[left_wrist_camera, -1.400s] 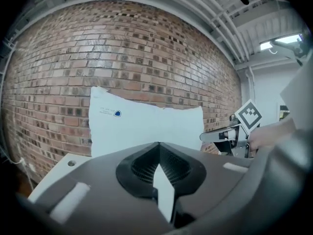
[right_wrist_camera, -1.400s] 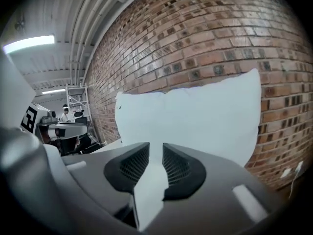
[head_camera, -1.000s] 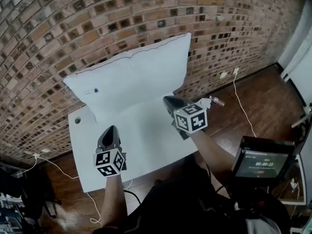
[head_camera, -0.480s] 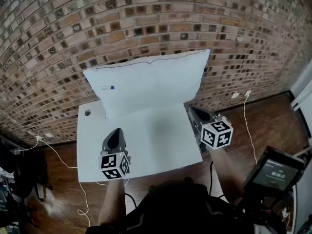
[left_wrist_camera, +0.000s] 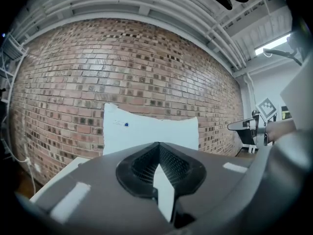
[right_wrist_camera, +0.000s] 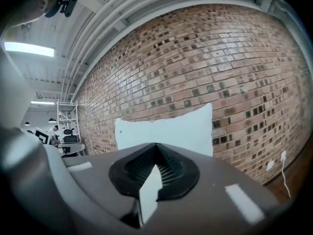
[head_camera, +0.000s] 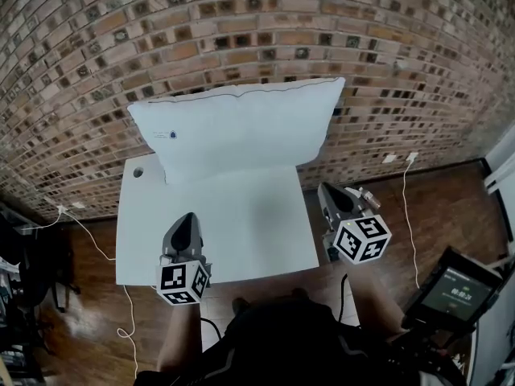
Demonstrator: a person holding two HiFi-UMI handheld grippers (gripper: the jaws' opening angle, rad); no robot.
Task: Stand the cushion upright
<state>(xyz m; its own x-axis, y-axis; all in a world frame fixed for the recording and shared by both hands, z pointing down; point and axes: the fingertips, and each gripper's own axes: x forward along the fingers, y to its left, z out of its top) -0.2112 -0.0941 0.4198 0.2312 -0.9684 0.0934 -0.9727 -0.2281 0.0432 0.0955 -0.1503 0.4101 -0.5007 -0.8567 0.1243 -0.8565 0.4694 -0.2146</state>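
Note:
The white cushion stands on its long edge at the back of the white table, leaning against the brick wall. It also shows ahead in the left gripper view as the cushion and in the right gripper view as the cushion. My left gripper is shut and holds nothing, over the table's front left, well short of the cushion. My right gripper is shut and holds nothing too, just past the table's right edge, apart from the cushion.
A brick wall rises directly behind the table. White cables trail across the wooden floor on both sides. A screen on a stand is at the lower right. A small hole marks the table's back left corner.
Both grippers have drawn back from the cushion toward the table's front, the right one ending off the right edge. The cushion stays upright against the wall.

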